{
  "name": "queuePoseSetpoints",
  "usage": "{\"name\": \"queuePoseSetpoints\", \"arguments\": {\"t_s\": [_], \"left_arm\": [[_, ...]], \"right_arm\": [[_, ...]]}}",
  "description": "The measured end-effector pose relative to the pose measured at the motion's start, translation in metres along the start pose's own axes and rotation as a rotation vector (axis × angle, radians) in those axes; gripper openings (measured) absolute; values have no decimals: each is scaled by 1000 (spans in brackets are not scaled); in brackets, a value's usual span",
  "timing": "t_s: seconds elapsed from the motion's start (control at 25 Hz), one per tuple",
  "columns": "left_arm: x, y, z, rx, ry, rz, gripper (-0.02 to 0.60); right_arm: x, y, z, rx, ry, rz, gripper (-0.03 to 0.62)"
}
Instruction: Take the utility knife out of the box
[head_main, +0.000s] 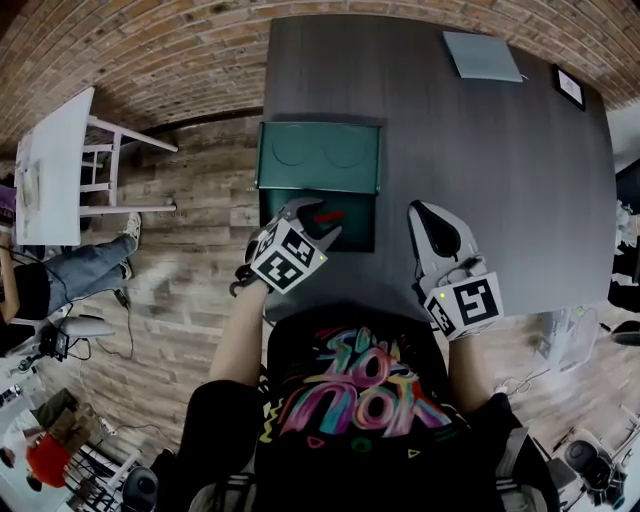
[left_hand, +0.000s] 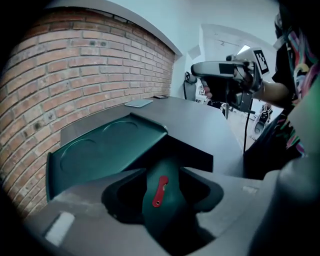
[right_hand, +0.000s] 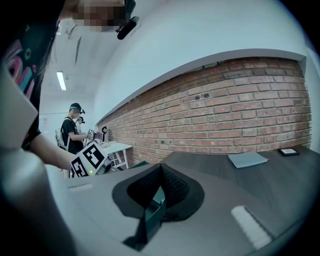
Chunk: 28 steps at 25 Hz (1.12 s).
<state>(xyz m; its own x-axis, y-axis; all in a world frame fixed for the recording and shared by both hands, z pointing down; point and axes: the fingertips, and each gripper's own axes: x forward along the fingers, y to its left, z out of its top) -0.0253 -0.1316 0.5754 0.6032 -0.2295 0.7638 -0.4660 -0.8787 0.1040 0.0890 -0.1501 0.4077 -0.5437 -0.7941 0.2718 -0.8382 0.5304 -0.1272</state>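
One red utility knife (left_hand: 159, 190) lies in the box (head_main: 318, 155) under left gripper (head_main: 320, 218), jaws parted; right gripper (head_main: 428, 212) jaws closed, empty

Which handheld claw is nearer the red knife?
The left gripper: its open fingers hang over the green box with the knife; the right gripper is off beside the box.

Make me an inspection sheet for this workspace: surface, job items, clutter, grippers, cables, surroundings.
Surface: dark table, no spills seen.
Job's things: green box at the table's left edge, lid open; red utility knife lying inside.
Clutter: grey pad and small black-framed item at the far end.
Grippers: left gripper open above the box; right gripper shut, empty, over the table.
Cables: one cable on the floor, left.
Surroundings: brick wall, white table, wooden floor, another person.
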Motion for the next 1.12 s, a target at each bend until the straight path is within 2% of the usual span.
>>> {"name": "queuePoseSetpoints", "arguments": {"t_s": [0.52,0.72,1.12], "left_arm": [[33,6,-30,72,175,-54,193],[36,6,-34,88,204,-76,193],[39,8,-34,185,226,-46,192]], "right_arm": [[-3,-10,-7,33,15,-29,0],[1,-9,-7,31,18,-26,0],[1,-13,-8,30,29,-29,0]]}}
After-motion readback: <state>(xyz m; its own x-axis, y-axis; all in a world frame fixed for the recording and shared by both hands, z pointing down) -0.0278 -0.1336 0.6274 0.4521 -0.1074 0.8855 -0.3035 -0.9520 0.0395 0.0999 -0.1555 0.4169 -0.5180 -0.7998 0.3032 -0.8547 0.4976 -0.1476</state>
